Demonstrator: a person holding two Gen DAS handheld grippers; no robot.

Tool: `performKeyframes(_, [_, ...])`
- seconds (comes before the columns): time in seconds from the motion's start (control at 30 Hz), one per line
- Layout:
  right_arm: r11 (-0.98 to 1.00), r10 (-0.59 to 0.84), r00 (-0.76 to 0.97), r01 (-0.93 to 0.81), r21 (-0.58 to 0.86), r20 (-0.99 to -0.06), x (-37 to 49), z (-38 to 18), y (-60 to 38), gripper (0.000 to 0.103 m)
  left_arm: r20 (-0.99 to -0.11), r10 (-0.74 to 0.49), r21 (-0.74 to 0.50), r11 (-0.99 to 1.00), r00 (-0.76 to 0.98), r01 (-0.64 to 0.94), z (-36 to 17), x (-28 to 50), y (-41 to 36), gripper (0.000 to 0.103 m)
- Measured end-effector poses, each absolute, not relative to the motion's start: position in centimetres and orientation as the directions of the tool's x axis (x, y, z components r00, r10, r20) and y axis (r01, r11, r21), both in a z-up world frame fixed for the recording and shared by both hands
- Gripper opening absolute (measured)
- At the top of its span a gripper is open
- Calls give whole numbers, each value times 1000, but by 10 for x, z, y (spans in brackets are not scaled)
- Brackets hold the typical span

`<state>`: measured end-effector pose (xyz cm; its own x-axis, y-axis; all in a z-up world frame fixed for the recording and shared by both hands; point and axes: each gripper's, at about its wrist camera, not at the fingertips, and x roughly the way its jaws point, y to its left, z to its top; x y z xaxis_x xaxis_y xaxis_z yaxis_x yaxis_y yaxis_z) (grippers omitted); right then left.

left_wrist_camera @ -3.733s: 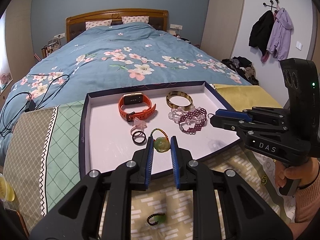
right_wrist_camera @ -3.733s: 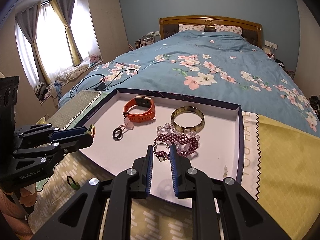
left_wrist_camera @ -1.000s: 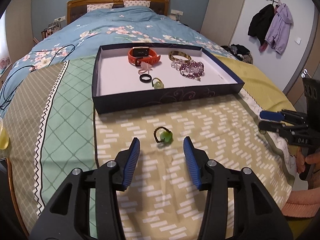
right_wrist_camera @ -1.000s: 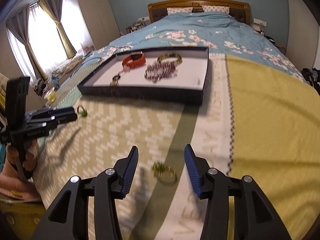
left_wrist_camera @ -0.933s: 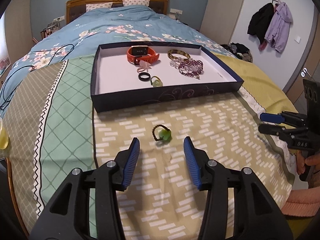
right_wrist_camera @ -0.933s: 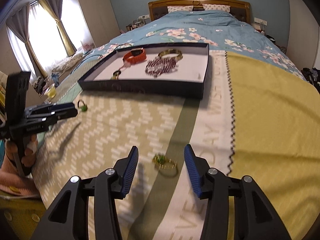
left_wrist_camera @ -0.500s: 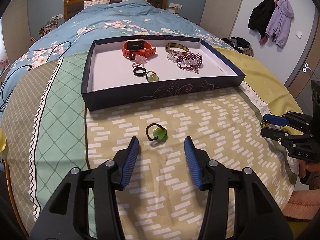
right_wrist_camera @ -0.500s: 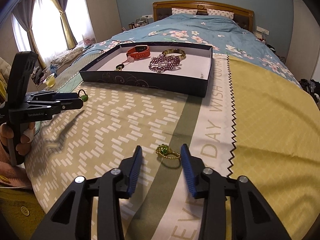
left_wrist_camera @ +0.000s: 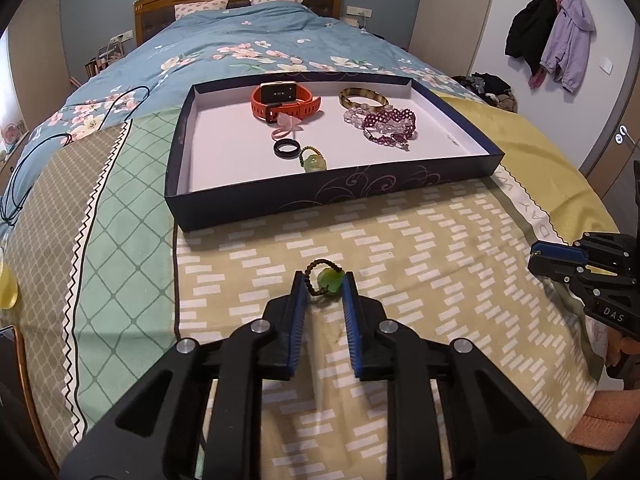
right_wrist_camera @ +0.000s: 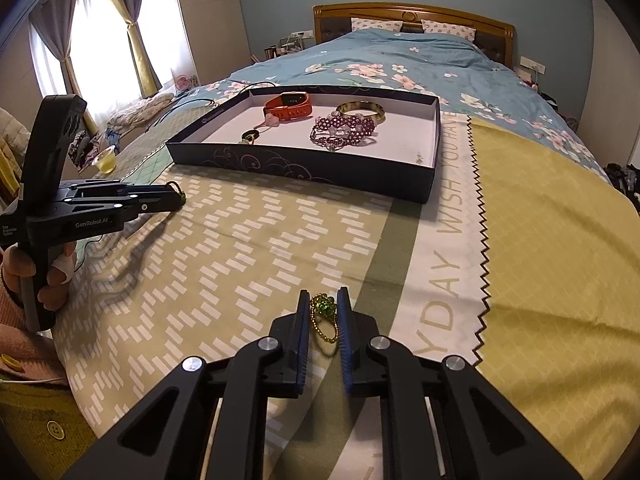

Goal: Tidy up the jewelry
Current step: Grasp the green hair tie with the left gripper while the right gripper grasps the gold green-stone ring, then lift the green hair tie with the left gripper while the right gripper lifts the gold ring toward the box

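We see a big bed [left_wrist_camera: 248, 52] with a blue flower blanket, and a patchwork cover [left_wrist_camera: 420, 240] spread over its near end. On the cover sits a dark blue tray [left_wrist_camera: 340, 196] with a white floor.

Inside the tray we see an orange watch [left_wrist_camera: 284, 98] at the back, with a brown bangle [left_wrist_camera: 363, 98] to its right. Just in front of the bangle is a pile of purple bead bracelets [left_wrist_camera: 386, 126]. Near the watch lies a small pink piece [left_wrist_camera: 286, 126], then a black ring [left_wrist_camera: 286, 148], and right beside that a pale green charm on a bead loop [left_wrist_camera: 313, 161].

Our left gripper [left_wrist_camera: 323, 285] points down at the cover, in front of the tray. Its blue pads have just been closing, and now they squeeze a green bead ring [left_wrist_camera: 326, 279] from both sides. The ring lies on the cover between the tips.

Our right gripper [right_wrist_camera: 323, 310] points down at the cover too, well to the right of the other one. Its pads have also just been closing. They are clamped on a gold chain ring with a green stone [right_wrist_camera: 324, 316], which lies on the dark green stripe of the cover.

From the right wrist camera we can see a hand [right_wrist_camera: 44, 276] holding the handle of the left gripper.
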<state>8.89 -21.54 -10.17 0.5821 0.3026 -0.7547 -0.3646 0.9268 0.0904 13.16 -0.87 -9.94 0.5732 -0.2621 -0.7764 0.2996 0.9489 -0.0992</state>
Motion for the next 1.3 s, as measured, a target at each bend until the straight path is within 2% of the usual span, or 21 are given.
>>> performKeyframes(0.23, [921, 325, 588, -375, 107, -741, 91, -97, -210, 12, -769, -271, -106, 947, 579, 302, -98, 128, -7, 13])
performKeyframes(0.5, [909, 357, 601, -399, 118, -715, 96, -87, -199, 12, -765, -276, -108, 946, 582, 306, -96, 125, -6, 12])
performKeyframes(0.57, [906, 364, 602, -405, 121, -711, 97, -85, -196, 12, -769, -274, -112, 947, 578, 300, -97, 127, -5, 14])
performKeyframes(0.7, [900, 374, 598, -419, 122, -708, 100, -83, -190, 12, -772, -274, -104, 945, 574, 311, -97, 131, -7, 26])
performKeyframes(0.8, [896, 380, 599, -429, 119, -705, 102, -81, -186, 12, -773, -272, -97, 944, 573, 316, -98, 133, -10, 26])
performKeyframes(0.9, [893, 385, 599, -433, 121, -702, 104, -81, -183, 12, -775, -268, -98, 945, 572, 311, -99, 136, -10, 14])
performKeyframes(1.3, [885, 411, 602, -443, 143, -684, 113, -79, -175, 12, -749, -284, -102, 942, 599, 319, -90, 132, -10, 14])
